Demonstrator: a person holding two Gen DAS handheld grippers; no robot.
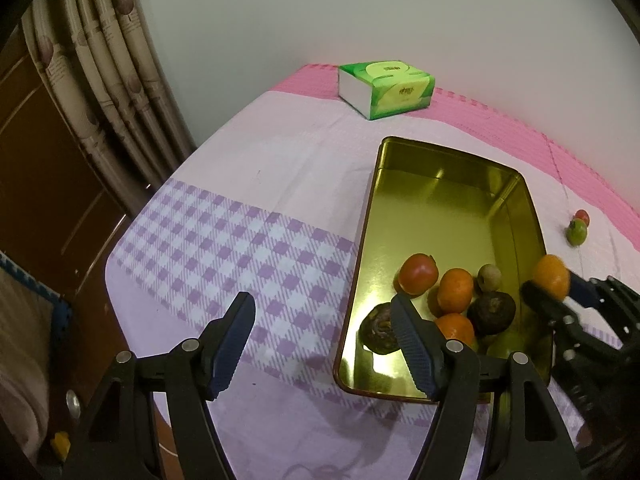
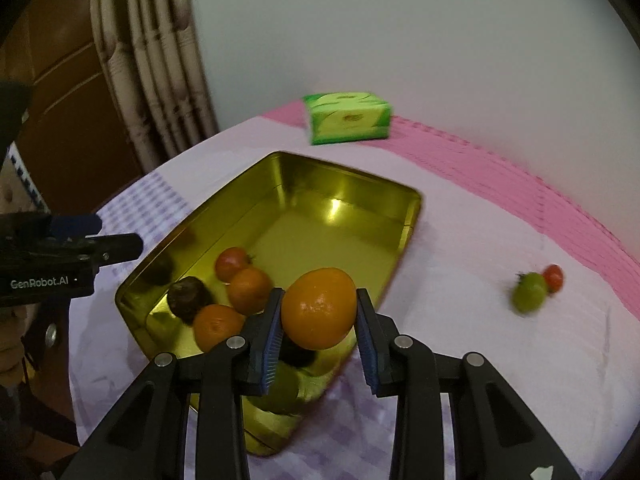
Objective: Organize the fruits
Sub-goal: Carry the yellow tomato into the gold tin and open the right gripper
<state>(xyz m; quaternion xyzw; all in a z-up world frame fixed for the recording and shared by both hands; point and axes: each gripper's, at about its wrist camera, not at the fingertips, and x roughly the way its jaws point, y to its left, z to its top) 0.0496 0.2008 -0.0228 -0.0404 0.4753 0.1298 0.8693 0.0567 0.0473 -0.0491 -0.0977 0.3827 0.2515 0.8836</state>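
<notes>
A gold metal tray (image 1: 448,168) (image 2: 344,188) lies on the table and holds a red tomato (image 1: 417,274), oranges (image 1: 455,290), dark round fruits (image 1: 491,312) and a small brownish fruit (image 1: 489,277). My right gripper (image 2: 319,320) is shut on an orange (image 2: 319,308) and holds it above the tray's near right rim; it shows in the left wrist view (image 1: 551,276). My left gripper (image 1: 324,344) is open and empty over the tablecloth by the tray's left side. A green fruit (image 2: 530,292) and a small red fruit (image 2: 554,277) lie on the cloth to the right.
A green tissue box (image 1: 386,88) (image 2: 347,118) stands at the table's far edge on a pink mat (image 2: 500,168). A checked purple cloth (image 1: 224,240) covers the table. Curtains (image 1: 112,80) and a wooden door hang at the left, beyond the table's edge.
</notes>
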